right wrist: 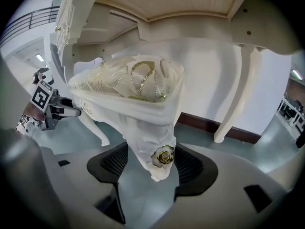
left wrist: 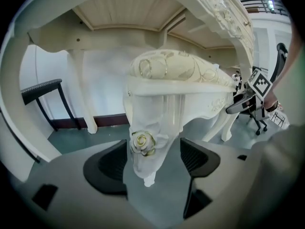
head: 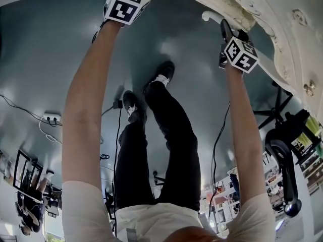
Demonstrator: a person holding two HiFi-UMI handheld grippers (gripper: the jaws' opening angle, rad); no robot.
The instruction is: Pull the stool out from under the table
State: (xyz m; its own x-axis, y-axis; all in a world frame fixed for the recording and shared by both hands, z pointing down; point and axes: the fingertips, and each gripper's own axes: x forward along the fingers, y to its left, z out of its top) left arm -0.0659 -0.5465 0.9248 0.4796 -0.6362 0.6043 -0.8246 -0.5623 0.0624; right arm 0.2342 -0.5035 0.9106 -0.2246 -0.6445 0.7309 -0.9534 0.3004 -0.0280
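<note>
The stool has a cream seat with gold pattern (left wrist: pixel 176 68) and carved white legs. It stands under the white carved table (left wrist: pixel 119 13). My left gripper (left wrist: pixel 152 161) is open, with a front leg and its rose ornament (left wrist: pixel 143 141) between the black pads; a gap shows on the right side. My right gripper (right wrist: pixel 150 163) is open around the other front leg (right wrist: pixel 165 155), the pads close beside it. In the head view both arms reach forward to the table's edge (head: pixel 282 29); the right gripper (head: pixel 227 34) shows there, while only the left's marker cube (head: pixel 126 4) is seen.
White table legs (right wrist: pixel 238 94) stand behind the stool near a white wall. A black chair (left wrist: pixel 43 87) is at the left, an office chair (head: pixel 282 150) at the right. A power strip (head: pixel 50 117) and cables lie on the grey-green floor by the person's legs (head: pixel 166 135).
</note>
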